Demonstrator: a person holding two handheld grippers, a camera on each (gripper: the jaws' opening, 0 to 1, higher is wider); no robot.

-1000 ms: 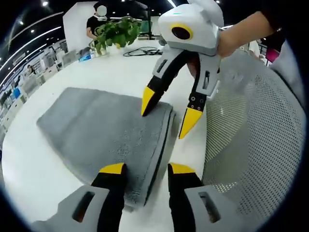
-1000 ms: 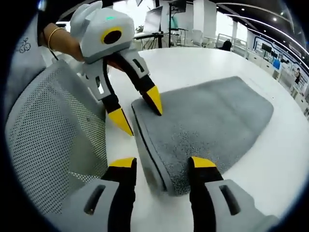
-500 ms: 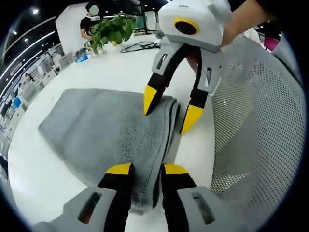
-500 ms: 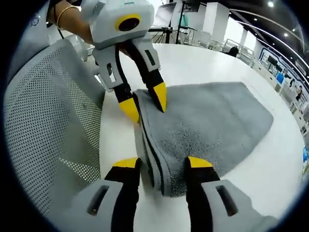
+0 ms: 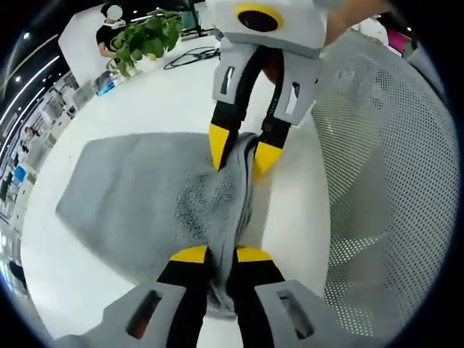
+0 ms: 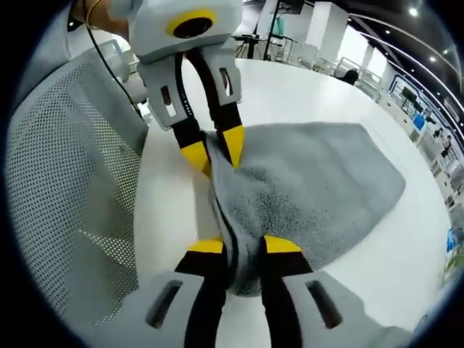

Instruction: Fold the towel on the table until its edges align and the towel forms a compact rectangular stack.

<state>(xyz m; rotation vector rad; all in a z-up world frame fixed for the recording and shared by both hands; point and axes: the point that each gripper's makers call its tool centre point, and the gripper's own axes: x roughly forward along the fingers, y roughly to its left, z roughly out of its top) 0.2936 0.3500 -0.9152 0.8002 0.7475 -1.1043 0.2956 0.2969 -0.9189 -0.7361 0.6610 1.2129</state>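
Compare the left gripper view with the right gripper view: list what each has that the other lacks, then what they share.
Left gripper view: a plant, a cable.
Right gripper view: a bracelet, railings.
Both: the towel on the table, both claws, left and right, shut on its near edge, and a mesh chair.

Soft grey folded towel [image 6: 312,188] on the white round worktop [image 6: 304,94], right gripper [image 6: 244,246] pinching its near edge, left gripper [image 6: 214,148] pinching the far edge, grey mesh chair [image 6: 65,196] beside.
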